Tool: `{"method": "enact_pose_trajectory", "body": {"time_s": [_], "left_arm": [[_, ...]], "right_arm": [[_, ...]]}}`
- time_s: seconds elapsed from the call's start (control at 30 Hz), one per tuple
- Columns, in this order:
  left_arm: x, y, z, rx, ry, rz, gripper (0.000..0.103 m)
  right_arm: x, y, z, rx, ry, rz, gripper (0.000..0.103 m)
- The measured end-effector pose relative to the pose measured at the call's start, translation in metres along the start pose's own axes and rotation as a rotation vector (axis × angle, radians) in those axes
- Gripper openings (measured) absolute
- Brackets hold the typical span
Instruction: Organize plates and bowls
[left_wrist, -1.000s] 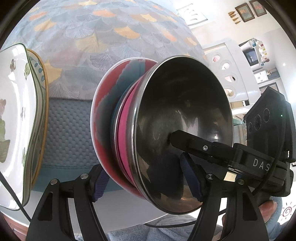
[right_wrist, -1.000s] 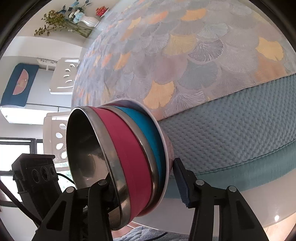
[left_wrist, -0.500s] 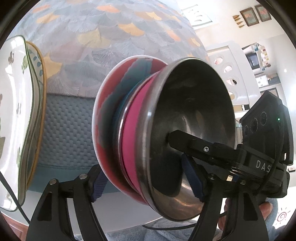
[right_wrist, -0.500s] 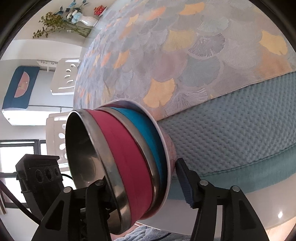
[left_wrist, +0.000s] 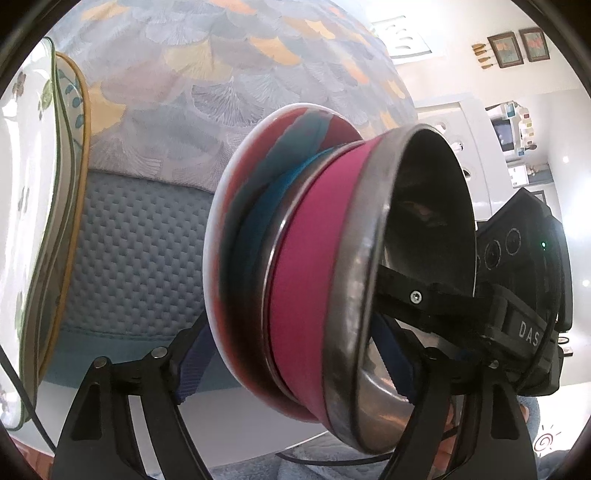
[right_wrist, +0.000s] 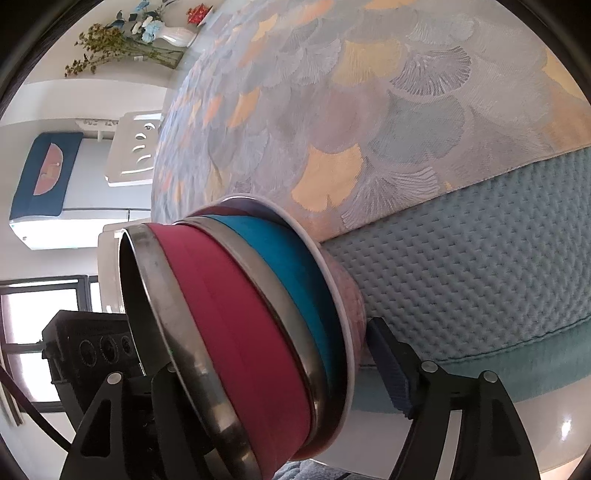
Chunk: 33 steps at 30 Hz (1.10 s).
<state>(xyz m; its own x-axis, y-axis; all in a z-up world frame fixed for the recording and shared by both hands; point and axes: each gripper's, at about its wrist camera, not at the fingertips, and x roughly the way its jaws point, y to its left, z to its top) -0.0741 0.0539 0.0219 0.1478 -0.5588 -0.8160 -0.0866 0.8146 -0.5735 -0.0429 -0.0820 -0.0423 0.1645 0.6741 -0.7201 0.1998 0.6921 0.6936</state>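
Both the left hand-held gripper (left_wrist: 295, 354) and the right hand-held gripper (right_wrist: 273, 373) clamp one nested stack of bowls (right_wrist: 258, 332). A steel-rimmed pink bowl (left_wrist: 310, 280) sits in a teal bowl (right_wrist: 291, 266) inside a white-rimmed ceramic bowl (left_wrist: 221, 236). Floral square plates (left_wrist: 33, 206) stand left.

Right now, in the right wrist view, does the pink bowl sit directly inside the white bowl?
No, the pink bowl nests in a blue bowl, which sits in the white bowl.

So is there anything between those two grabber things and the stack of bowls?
No. Both sets of fingers already straddle the stack of bowls: the left gripper spans it from one side, the right gripper from the other, one finger inside the pink-sided steel bowl.
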Motion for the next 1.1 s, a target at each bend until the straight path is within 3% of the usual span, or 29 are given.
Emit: {"method": "enact_pose_trajectory", "body": {"time_s": [1.1], "left_arm": [[0.001,0.002,0.003,0.016,0.004,-0.035,0.082]], "right_arm": [[0.001,-0.001,0.014,-0.006,0.009,-0.003,0.075]]}}
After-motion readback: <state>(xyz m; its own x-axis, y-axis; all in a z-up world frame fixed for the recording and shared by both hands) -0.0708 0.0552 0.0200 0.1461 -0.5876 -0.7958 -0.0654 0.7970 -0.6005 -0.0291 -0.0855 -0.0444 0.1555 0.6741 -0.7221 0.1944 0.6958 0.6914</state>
